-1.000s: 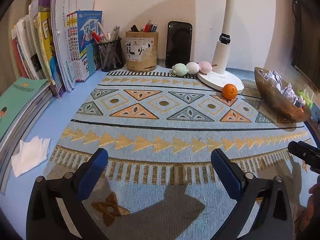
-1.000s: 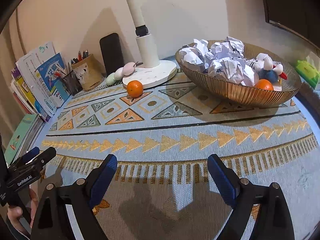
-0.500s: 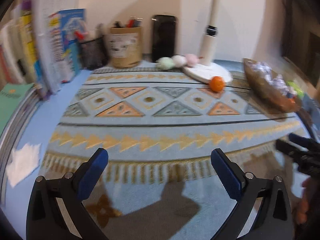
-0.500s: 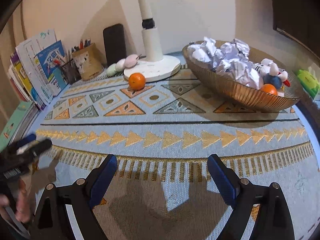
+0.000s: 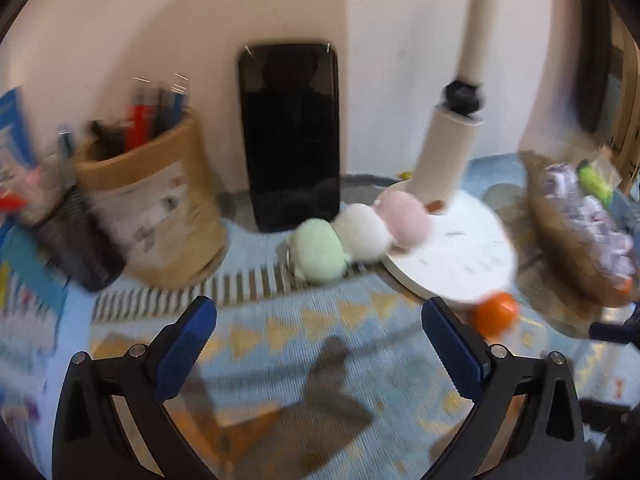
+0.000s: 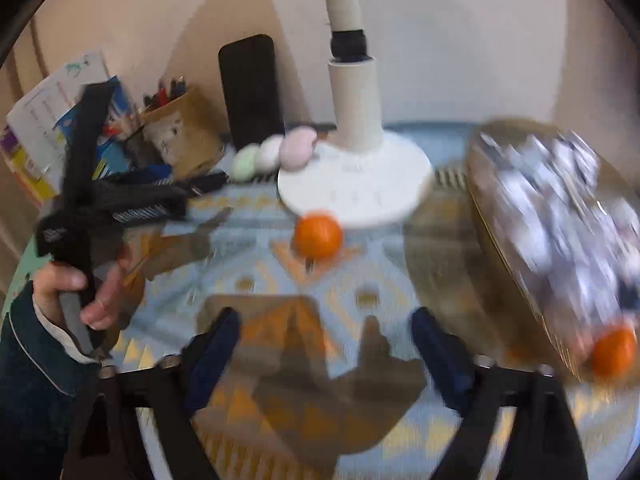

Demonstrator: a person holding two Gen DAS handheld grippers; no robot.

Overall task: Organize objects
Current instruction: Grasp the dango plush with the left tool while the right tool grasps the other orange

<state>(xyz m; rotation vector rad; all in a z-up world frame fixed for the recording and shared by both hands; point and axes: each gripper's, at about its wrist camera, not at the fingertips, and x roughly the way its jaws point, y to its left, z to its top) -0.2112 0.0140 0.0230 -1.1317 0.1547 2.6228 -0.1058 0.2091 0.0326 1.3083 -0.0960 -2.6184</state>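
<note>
— Both grippers have swept forward since a second ago; the plush trio and lamp base now loom large where they sat small at the back of the mat.

— What are the tongs doing?

— The left gripper is spread wide and empty. The right gripper is likewise released, nothing between its pads.

— And the likely targets?

— The orange sits on the patterned mat at twelve o'clock from the right gripper, touching the edge of the white lamp base. It is small, round, glossy, so I judge it will roll if nudged. The three-ball plush, green, white and pink, lies at twelve o'clock from the left gripper, its pink end resting on the base.

— How to do it well?

— Slow down, since both views are blurred. Centre the pads on either side of the orange, then close gently. The bowl at two o'clock seems its home.
</note>
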